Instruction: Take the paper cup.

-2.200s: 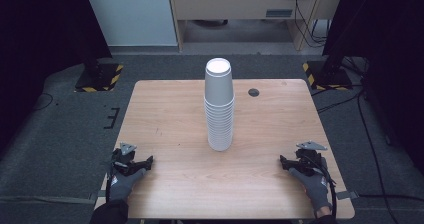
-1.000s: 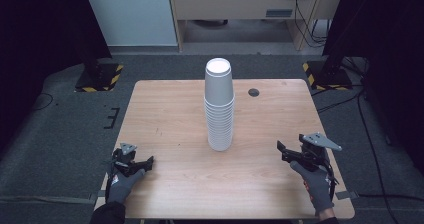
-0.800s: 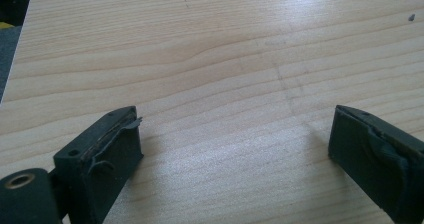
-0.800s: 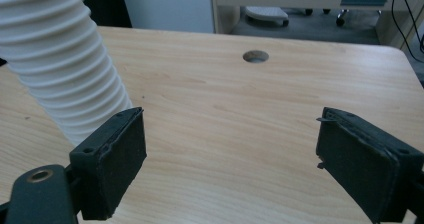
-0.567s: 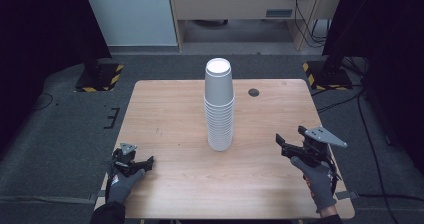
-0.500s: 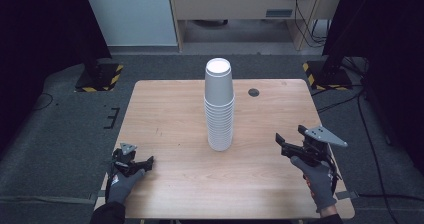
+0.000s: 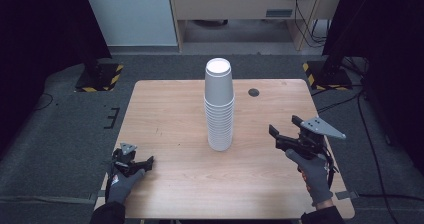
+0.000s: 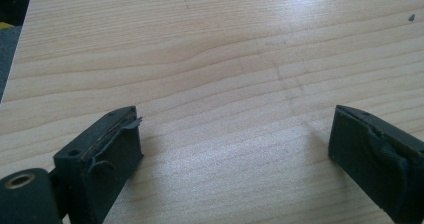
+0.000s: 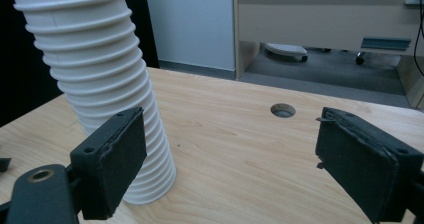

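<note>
A tall stack of white paper cups (image 7: 219, 106) stands in the middle of the wooden counter (image 7: 170, 109). The right claw (image 7: 281, 134) is wide apart beside it, not touching. The left claw (image 7: 142, 163) rests spread near the counter's corner.

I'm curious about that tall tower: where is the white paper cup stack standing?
In the high view the tall white paper cup stack stands mid-table, left of the raised right tool.
</note>
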